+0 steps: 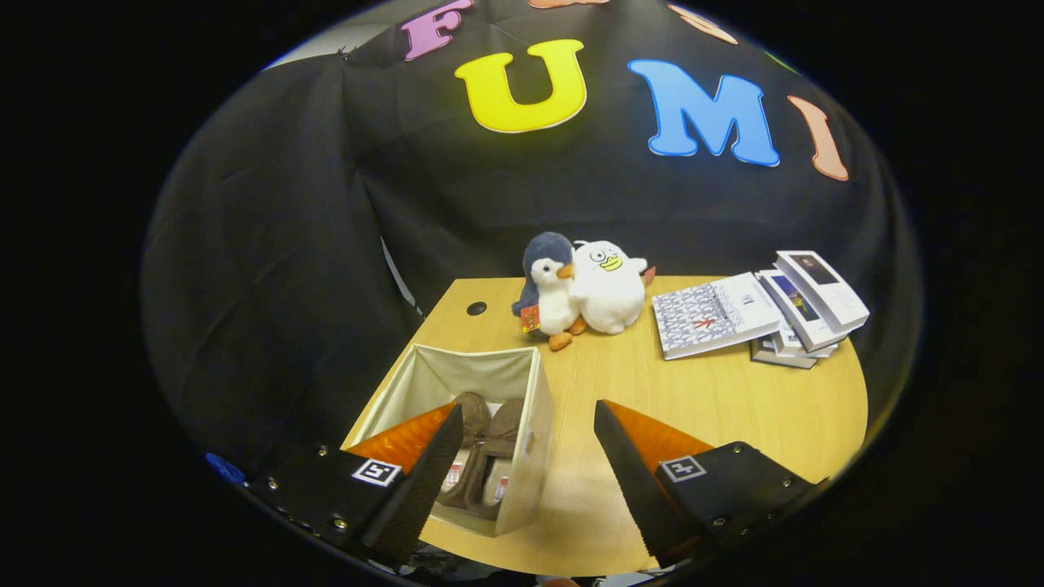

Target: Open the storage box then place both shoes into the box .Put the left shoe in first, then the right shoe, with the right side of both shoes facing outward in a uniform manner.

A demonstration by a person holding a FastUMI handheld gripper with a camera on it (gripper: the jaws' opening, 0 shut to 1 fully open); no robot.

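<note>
An open beige fabric storage box (534,424) stands at the table's near left corner. Two brown shoes (481,456) lie side by side inside it, toes pointing away from me. My gripper (528,412) hovers above the table with its fingers spread wide and nothing between them. The left finger (424,473) hangs over the box and hides part of the shoes. The right finger (628,473) is over bare wood to the right of the box.
Two plush penguins (583,289) sit at the back of the wooden table (718,408). A patterned book (710,314) and a stack of small books (803,314) lie at the far right. A cable hole (476,308) is near the back left corner.
</note>
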